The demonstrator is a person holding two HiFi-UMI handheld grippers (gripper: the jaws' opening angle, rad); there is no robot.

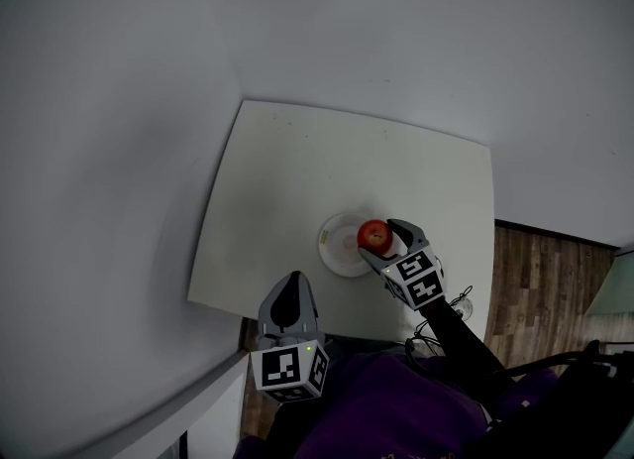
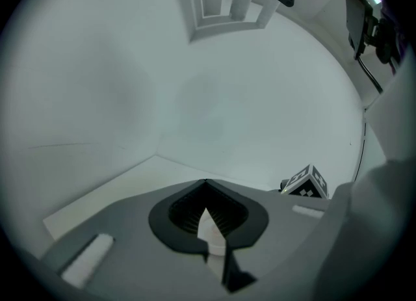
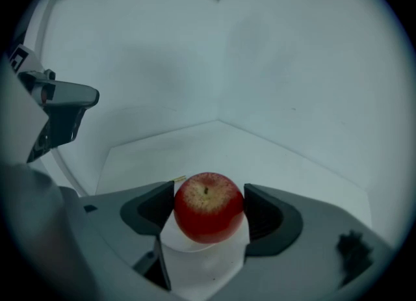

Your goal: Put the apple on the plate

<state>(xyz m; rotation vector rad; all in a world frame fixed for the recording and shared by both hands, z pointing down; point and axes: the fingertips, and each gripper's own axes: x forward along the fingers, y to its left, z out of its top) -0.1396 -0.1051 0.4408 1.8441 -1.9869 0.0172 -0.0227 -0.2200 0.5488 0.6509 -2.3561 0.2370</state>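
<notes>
A red apple (image 1: 374, 236) sits between the jaws of my right gripper (image 1: 382, 243), directly over a small white plate (image 1: 335, 251) on the white table (image 1: 297, 160). In the right gripper view both pads press the sides of the apple (image 3: 208, 206), and the plate (image 3: 198, 264) shows white right beneath it. Whether the apple rests on the plate or hangs just above it I cannot tell. My left gripper (image 1: 289, 300) stays at the table's near edge, shut and holding nothing; its pads (image 2: 195, 218) meet in the left gripper view.
The table stands in a corner of pale grey walls. Wooden floor (image 1: 540, 279) lies to its right. A small clear object (image 1: 462, 303) is at the table's near right edge. The left gripper (image 3: 58, 108) shows at the left of the right gripper view.
</notes>
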